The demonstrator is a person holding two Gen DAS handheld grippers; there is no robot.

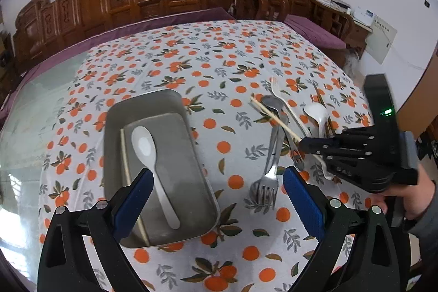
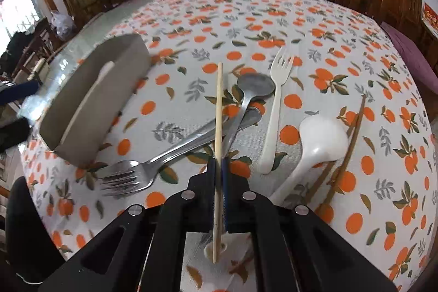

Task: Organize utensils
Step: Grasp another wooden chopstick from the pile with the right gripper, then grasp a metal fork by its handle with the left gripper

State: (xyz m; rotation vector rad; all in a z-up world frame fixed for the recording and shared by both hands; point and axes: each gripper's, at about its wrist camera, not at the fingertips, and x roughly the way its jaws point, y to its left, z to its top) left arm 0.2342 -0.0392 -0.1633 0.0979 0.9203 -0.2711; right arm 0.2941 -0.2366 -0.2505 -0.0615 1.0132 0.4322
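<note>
Two tools were in our hands: the right tool [image 2: 218, 163] clenched a pale chopstick [image 2: 218, 106] above the metal spoons and fork [image 2: 128, 177] on the table [image 2: 342, 51], while the left tool [image 1: 216, 199] hung released over the grey tray [image 1: 175, 152] holding a white spoon [image 1: 153, 168].

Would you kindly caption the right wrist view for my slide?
Right gripper shut on a pale chopstick above scattered cutlery, grey tray at left.

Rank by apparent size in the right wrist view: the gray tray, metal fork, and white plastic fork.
1. gray tray
2. metal fork
3. white plastic fork
The forks look similar; the metal one lies nearer the camera, so their order is unsure.
</note>
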